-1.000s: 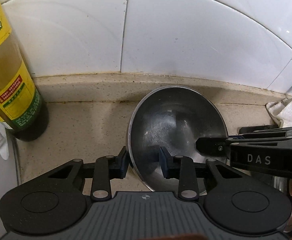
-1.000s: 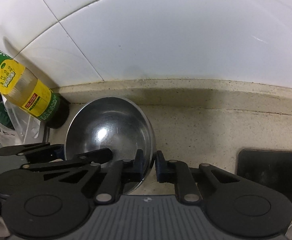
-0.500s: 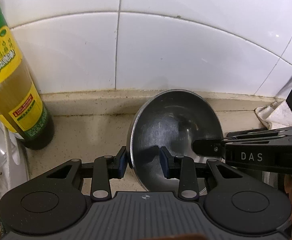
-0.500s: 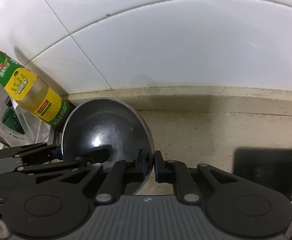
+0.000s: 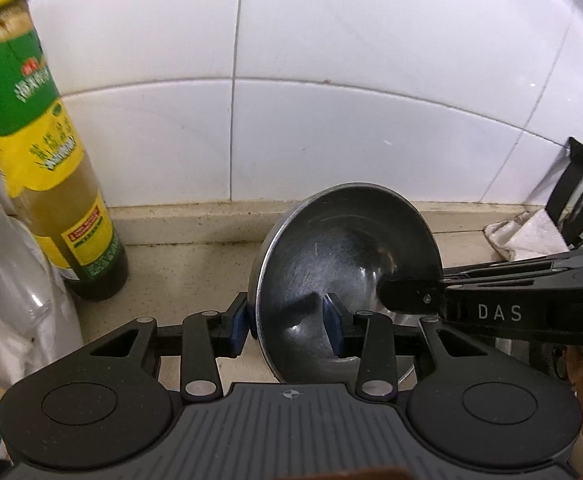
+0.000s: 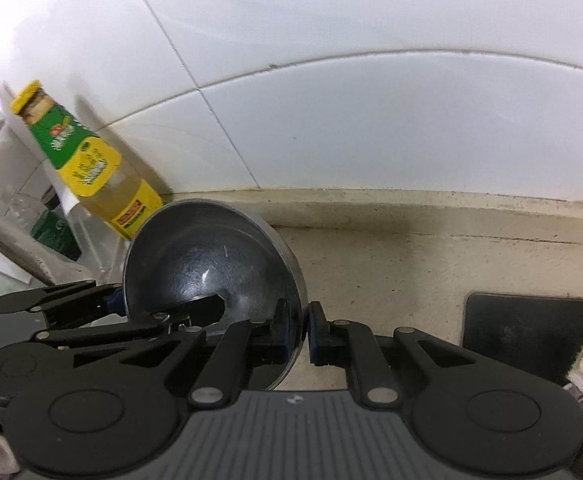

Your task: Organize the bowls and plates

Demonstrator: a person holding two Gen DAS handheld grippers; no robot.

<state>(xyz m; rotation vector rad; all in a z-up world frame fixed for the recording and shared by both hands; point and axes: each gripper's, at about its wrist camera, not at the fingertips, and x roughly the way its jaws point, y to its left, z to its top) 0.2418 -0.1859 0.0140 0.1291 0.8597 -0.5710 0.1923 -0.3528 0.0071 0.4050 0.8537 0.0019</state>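
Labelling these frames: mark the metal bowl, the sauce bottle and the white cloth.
metal bowl (image 5: 343,264): left wrist view, inner wall.
sauce bottle (image 5: 51,168): left wrist view, yellow label.
white cloth (image 5: 531,234): left wrist view, its folded top.

The left gripper points steeply downward, its jaws just having been opening, one blue pad on either side of the steel bowl's rim. The right gripper slants down likewise, clamped tight on the opposite rim.

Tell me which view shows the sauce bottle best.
The left wrist view: the sauce bottle stands large, cap to base, beside the wall. In the right wrist view it is smaller, and the steel bowl hides its base.
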